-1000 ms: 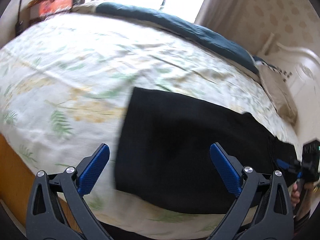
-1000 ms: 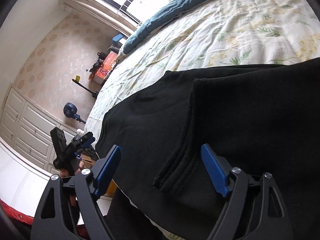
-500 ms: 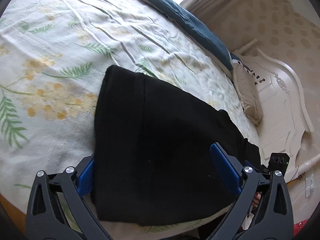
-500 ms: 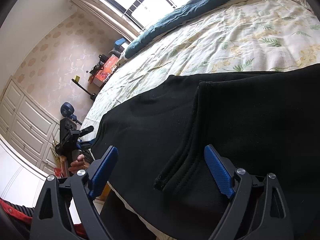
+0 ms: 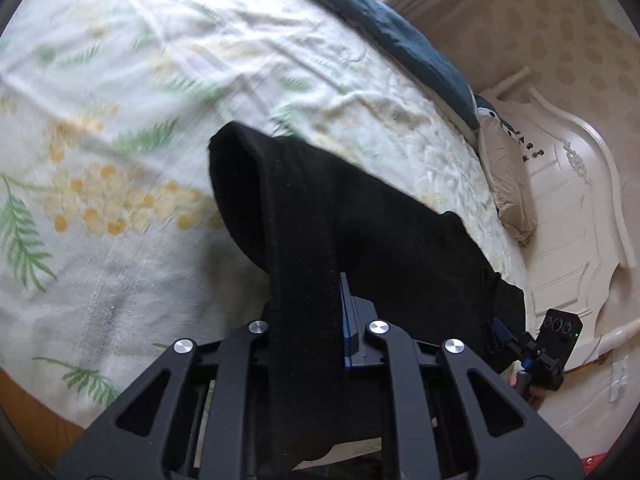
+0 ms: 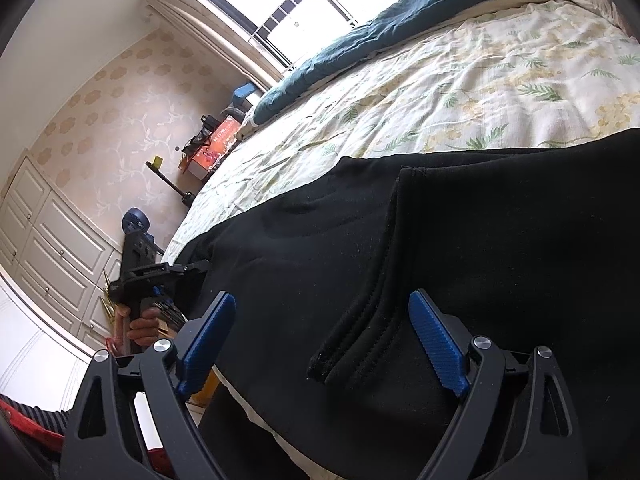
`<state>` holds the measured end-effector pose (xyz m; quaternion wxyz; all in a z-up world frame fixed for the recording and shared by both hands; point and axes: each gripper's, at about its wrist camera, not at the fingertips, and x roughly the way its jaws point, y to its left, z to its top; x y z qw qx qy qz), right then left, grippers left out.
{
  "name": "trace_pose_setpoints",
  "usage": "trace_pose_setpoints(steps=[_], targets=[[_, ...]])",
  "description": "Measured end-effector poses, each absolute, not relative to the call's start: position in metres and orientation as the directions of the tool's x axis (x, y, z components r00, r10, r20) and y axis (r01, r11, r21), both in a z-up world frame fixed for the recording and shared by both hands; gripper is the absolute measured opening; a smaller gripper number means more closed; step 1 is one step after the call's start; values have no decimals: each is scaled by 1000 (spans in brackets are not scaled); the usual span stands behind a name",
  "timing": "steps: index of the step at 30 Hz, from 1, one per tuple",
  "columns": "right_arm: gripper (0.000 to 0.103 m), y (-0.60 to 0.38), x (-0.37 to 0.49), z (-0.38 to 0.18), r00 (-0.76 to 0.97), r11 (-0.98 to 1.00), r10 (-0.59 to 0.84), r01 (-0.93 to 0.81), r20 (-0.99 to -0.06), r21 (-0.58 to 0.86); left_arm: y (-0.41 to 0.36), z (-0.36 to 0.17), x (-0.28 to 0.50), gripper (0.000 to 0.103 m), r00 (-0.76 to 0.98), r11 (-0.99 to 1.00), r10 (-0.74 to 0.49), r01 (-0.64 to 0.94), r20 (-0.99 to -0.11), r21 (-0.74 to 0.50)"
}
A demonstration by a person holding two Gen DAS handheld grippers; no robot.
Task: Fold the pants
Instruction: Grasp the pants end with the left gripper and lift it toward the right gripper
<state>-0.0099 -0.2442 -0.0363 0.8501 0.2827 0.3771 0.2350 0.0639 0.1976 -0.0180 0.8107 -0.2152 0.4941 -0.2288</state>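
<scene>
Black pants (image 5: 360,216) lie across the near edge of a bed with a floral sheet (image 5: 120,128). My left gripper (image 5: 320,316) is shut on the cuff end of the pants and has it lifted off the sheet; the cloth drapes over the jaws. In the right wrist view the pants (image 6: 460,240) fill the lower frame, with the waistband and pocket seam (image 6: 360,332) between the jaws. My right gripper (image 6: 320,344) is open just above the waistband end, holding nothing. The left gripper also shows in the right wrist view (image 6: 160,272) at the far cuff end.
A dark blue blanket (image 5: 392,28) runs along the far side of the bed. A beige pillow (image 5: 508,184) and a white headboard (image 5: 576,208) are at the right. White cupboards (image 6: 48,248) and a cluttered side table (image 6: 216,140) stand beyond the bed's foot.
My left gripper has gone from open over the cuff end to shut on it and has raised the cloth. My right gripper stays open over the waistband, shifted only slightly.
</scene>
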Motion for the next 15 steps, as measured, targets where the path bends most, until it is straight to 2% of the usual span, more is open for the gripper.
trace_pose_setpoints(steps=[8,15], targets=[[88,-243,-13,-36,611,726,616,-195,-498,659,158,44,44,13,458,781,-617,261,-640,-567],[88,-244,-13,-33,613,717,624,-203,-485,667,89,85,29,13,472,794,-607,381,-640,-473]])
